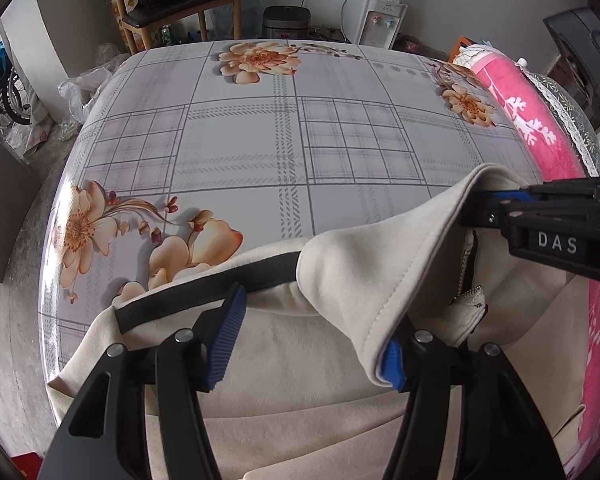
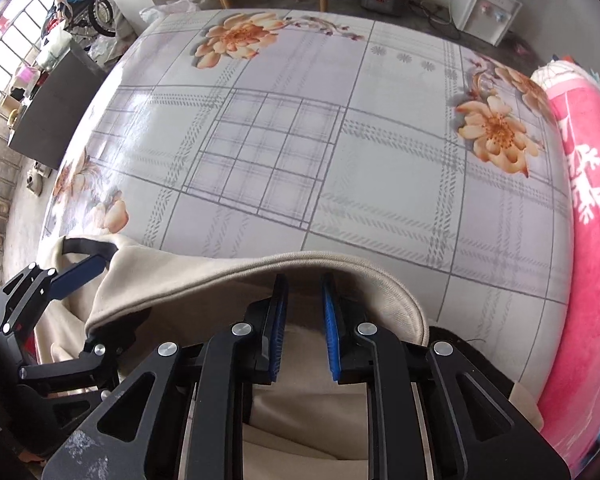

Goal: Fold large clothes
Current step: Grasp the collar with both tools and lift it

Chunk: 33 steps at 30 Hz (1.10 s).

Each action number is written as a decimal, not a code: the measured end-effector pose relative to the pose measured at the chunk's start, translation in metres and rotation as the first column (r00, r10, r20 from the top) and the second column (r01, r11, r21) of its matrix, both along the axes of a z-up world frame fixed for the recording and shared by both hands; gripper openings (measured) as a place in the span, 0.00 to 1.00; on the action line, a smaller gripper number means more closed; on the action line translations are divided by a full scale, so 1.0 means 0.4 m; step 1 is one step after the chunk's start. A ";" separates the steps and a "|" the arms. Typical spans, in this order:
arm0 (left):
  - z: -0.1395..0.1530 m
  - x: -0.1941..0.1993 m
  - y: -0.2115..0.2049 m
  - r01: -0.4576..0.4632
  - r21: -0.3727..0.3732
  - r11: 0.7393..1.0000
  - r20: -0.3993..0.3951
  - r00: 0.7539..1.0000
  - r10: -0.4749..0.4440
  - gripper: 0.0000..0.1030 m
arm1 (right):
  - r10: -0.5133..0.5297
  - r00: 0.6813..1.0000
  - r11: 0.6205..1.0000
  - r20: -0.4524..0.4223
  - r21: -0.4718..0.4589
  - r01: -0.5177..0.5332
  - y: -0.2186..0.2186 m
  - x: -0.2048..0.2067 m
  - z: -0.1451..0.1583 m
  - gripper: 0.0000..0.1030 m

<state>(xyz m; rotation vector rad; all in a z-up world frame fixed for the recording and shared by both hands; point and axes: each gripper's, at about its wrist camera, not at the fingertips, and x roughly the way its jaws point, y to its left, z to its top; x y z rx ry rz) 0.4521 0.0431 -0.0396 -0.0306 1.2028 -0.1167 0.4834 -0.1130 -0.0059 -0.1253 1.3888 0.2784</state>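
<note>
**Cream garment on the floral table, both grippers at its top edge**

Item: garment (image 1: 284, 360), cream, with a black band (image 1: 204, 292) along one edge and a zipper (image 1: 470, 300) beside the raised flap. It lies at the near side of the table (image 1: 260, 140), partly hanging over the near edge; the far part of the table is bare cloth with a grid and flower print.

Left gripper (image 1: 308, 344): jaws apart, pointing steeply down onto the garment. One blue pad (image 1: 226, 344) sits just below the black band; the other pad (image 1: 392, 364) is half hidden under the flap's hem. The pads do not pinch the fabric, so it grasps nothing.

Right gripper (image 2: 302, 320): jaws drawn near to each other, a narrow gap between the blue pads (image 2: 330, 328). A lifted fold (image 2: 260, 272) of the garment arches over the fingertips (whether the tips pinch the fabric is hidden by the fold itself, so I cannot tell if it is grasped). In the left wrist view this gripper comes in from the right, its tip inside the raised corner of the fold.

Adjacent: pink blanket (image 2: 588, 240) with white pattern along the table's right side. Background: water dispenser (image 1: 374, 16), chair (image 1: 180, 4).
</note>
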 end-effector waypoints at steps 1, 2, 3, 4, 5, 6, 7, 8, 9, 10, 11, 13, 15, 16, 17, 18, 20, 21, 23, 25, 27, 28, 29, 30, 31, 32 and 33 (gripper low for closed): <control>0.002 0.000 0.001 0.001 -0.003 1.000 0.000 1.000 -0.001 0.56 | 0.003 1.000 1.000 -0.007 0.015 -0.003 -0.005 -0.008 0.007 0.17; 0.004 -0.001 0.002 0.003 -0.005 1.000 0.003 1.000 -0.003 0.56 | 0.011 1.000 0.999 -0.016 0.043 -0.011 -0.013 -0.017 0.017 0.17; 0.007 -0.002 0.003 0.007 -0.005 1.000 0.006 1.000 -0.007 0.56 | 0.021 1.000 0.997 -0.024 0.078 -0.019 -0.021 -0.030 0.029 0.17; 0.010 -0.004 0.003 0.012 -0.004 1.000 0.011 1.000 -0.012 0.56 | 0.028 0.999 0.994 -0.032 0.110 -0.024 -0.032 -0.043 0.042 0.17; 0.013 -0.005 0.003 0.017 -0.003 1.000 0.016 1.000 -0.017 0.56 | 0.036 0.998 0.990 -0.042 0.140 -0.030 -0.043 -0.057 0.051 0.17; 0.016 -0.007 0.002 0.021 -0.002 1.000 0.020 1.000 -0.021 0.56 | 0.044 0.997 0.984 -0.058 0.177 -0.033 -0.055 -0.072 0.055 0.17; 0.018 -0.009 0.000 0.026 0.000 1.000 0.025 0.999 -0.026 0.56 | 0.050 0.996 0.978 -0.075 0.206 -0.034 -0.064 -0.090 0.054 0.17; 0.020 -0.011 -0.002 0.032 0.001 0.999 0.031 0.999 -0.032 0.56 | 0.056 0.995 0.976 -0.084 0.213 -0.037 -0.072 -0.109 0.048 0.17; 0.022 -0.013 -0.007 0.040 0.004 0.999 0.038 0.998 -0.041 0.56 | 0.063 0.994 0.978 -0.084 0.206 -0.044 -0.074 -0.125 0.041 0.17; 0.024 -0.017 -0.012 0.048 0.009 0.999 0.047 0.998 -0.048 0.56 | 0.071 0.994 0.980 -0.083 0.193 -0.054 -0.076 -0.141 0.029 0.17; 0.027 -0.020 -0.019 0.056 0.019 0.998 0.059 0.997 -0.057 0.56 | 0.077 0.994 0.981 -0.084 0.183 -0.061 -0.077 -0.155 0.015 0.15; 0.033 -0.026 -0.033 0.076 0.042 0.996 0.082 0.993 -0.079 0.53 | 0.077 0.994 0.981 -0.079 0.186 -0.062 -0.086 -0.173 -0.006 0.14; 0.040 -0.032 -0.045 0.089 0.061 0.994 0.099 0.991 -0.095 0.48 | 0.065 0.995 0.977 -0.074 0.208 -0.049 -0.099 -0.179 -0.009 0.14; 0.044 -0.036 -0.048 0.094 0.072 0.993 0.109 0.989 -0.101 0.44 | 0.061 0.996 0.974 -0.058 0.220 -0.047 -0.106 -0.183 0.001 0.15; 0.050 -0.040 -0.051 0.098 0.087 0.991 0.124 0.986 -0.108 0.39 | 0.061 0.998 0.972 -0.035 0.231 -0.051 -0.112 -0.188 0.018 0.16; 0.056 -0.044 -0.053 0.103 0.098 0.990 0.137 0.984 -0.116 0.37 | 0.061 0.998 0.967 -0.006 0.250 -0.057 -0.119 -0.191 0.042 0.20; 0.070 -0.052 -0.057 0.106 0.122 0.987 0.168 0.978 -0.125 0.32 | 0.046 0.996 0.955 0.080 0.289 -0.067 -0.140 -0.196 0.108 0.28; 0.075 -0.055 -0.058 0.107 0.127 0.986 0.179 0.975 -0.129 0.30 | 0.028 0.990 0.956 0.135 0.286 -0.066 -0.150 -0.195 0.143 0.32; 0.085 -0.064 -0.062 0.116 0.121 0.986 0.192 0.972 -0.138 0.18 | -0.021 0.972 0.963 0.236 0.267 -0.044 -0.172 -0.185 0.200 0.41; 0.094 -0.075 -0.070 0.130 0.119 0.984 0.202 0.967 -0.152 0.11 | -0.052 0.961 0.966 0.273 0.256 -0.021 -0.186 -0.161 0.220 0.50; 0.100 -0.091 -0.084 0.148 0.131 0.980 0.217 0.961 -0.174 0.08 | -0.060 0.966 0.968 0.253 0.251 -0.006 -0.200 -0.135 0.210 0.51; 0.103 -0.101 -0.091 0.159 0.140 0.977 0.224 0.956 -0.188 0.08 | -0.074 0.970 0.965 0.232 0.263 0.011 -0.200 -0.112 0.196 0.51; 0.105 -0.112 -0.097 0.172 0.152 0.973 0.230 0.952 -0.204 0.08 | -0.098 0.973 0.957 0.210 0.288 0.035 -0.209 -0.103 0.184 0.51; 0.106 -0.123 -0.103 0.185 0.164 0.969 0.232 0.947 -0.221 0.08 | -0.119 0.975 0.945 0.186 0.323 0.053 -0.209 -0.093 0.172 0.51; 0.108 -0.136 -0.107 0.199 0.174 0.964 0.234 0.943 -0.237 0.08 | -0.131 0.977 0.932 0.166 0.356 0.064 -0.224 -0.099 0.166 0.51; 0.109 -0.148 -0.109 0.211 0.183 0.960 0.235 0.939 -0.252 0.08 | -0.137 0.979 0.923 0.150 0.378 0.071 -0.228 -0.112 0.163 0.51; 0.108 -0.161 -0.109 0.223 0.190 0.956 0.234 0.936 -0.265 0.08 | -0.136 0.981 0.918 0.136 0.391 0.073 -0.228 -0.118 0.158 0.51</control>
